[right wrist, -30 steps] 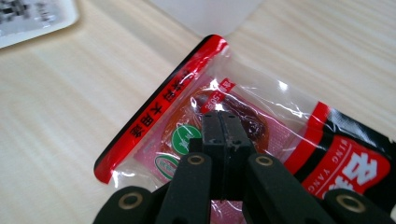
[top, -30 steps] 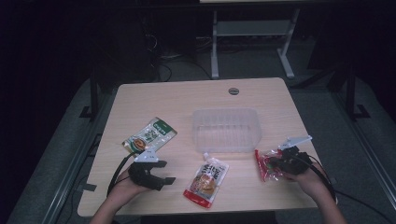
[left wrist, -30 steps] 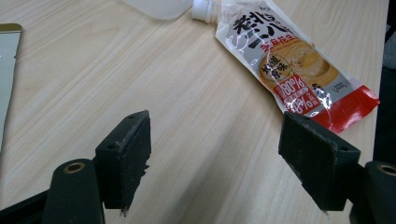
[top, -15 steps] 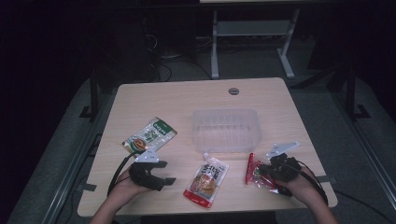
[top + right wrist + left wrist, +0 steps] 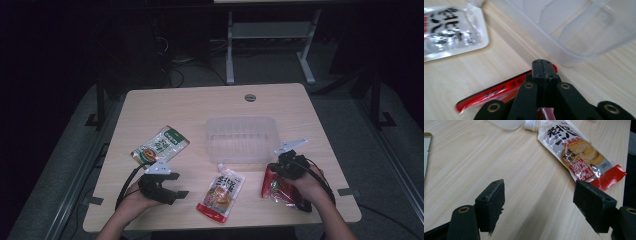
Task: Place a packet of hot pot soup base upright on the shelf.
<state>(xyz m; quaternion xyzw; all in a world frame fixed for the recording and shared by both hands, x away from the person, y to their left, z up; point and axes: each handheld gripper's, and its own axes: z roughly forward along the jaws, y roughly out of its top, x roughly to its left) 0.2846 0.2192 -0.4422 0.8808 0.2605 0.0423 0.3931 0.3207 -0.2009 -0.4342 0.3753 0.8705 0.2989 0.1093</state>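
Going left to right across the table (image 5: 150, 105): the green-labelled food pouch (image 5: 161, 146) lies flat at about 9 o'clock from the clear plastic bin (image 5: 240, 139), untouched. Just below it the left gripper (image 5: 176, 185) rests low near the table's front edge with its jaws spread wide and nothing between them; the left gripper view has bare wood between the pads (image 5: 492, 203) and the spouted sauce pouch (image 5: 576, 152) off at 1 o'clock. In the high view that spouted sauce pouch sits at 6 o'clock from the bin, cap pointing up toward it.

Then the interesting bit: the right gripper (image 5: 278, 172) has its jaws pinched tight on the top edge of the red pouch (image 5: 276, 186), which sits at roughly 4 o'clock off the bin's near right corner, just beside it. The right gripper view shows the pads (image 5: 543, 68) pressed flat together over the red film seam (image 5: 499, 91), with the bin wall right ahead.

My read on handling: it's a soft, floppy foil-type pack, light, glossy and probably slippery (that crinkly film folds wherever it wants). Gripping the flat sealed seam looks like the smart spot, since the filled belly would squish and slide. Expect it to dangle and swing when lifted over the bin rim.
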